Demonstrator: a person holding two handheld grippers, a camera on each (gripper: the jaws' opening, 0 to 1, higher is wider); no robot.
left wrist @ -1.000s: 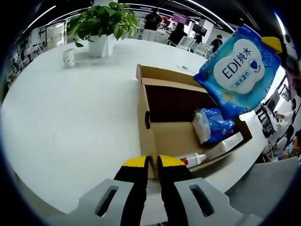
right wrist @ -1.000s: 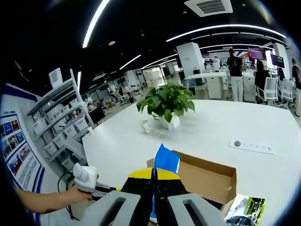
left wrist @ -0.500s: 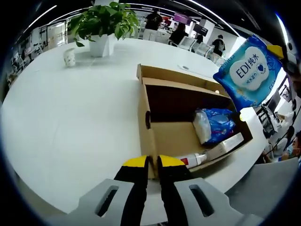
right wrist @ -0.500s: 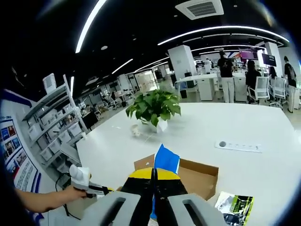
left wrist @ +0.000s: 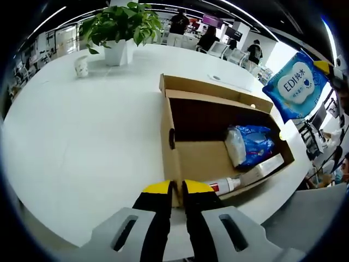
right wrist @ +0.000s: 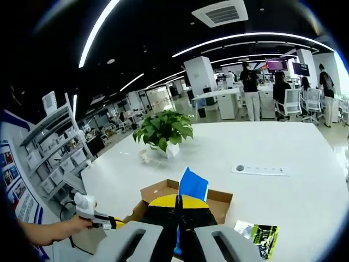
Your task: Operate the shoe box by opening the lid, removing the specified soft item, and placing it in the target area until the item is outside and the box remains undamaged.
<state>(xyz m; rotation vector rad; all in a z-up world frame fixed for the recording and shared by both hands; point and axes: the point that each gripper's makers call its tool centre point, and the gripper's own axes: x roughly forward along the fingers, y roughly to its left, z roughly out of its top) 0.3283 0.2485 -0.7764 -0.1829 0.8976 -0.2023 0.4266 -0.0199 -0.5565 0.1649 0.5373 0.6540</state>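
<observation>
A: How much of the wipes pack [right wrist: 193,186] shows in the right gripper view?
B: One blue corner; the gripper [right wrist: 178,203] covers the rest.

A: And inside the box [left wrist: 188,155]?
B: The near wall hides part of the tube [left wrist: 224,186]; the blue bag's [left wrist: 250,145] print is too small to read.

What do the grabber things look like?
Each gripper has two black jaws with yellow tips, on a light grey body with slot-shaped holes. See the left gripper and the right gripper. In the right gripper view, the left gripper has a white-grey handle with a dark cable hanging from it. No sleeve can be seen.
</observation>
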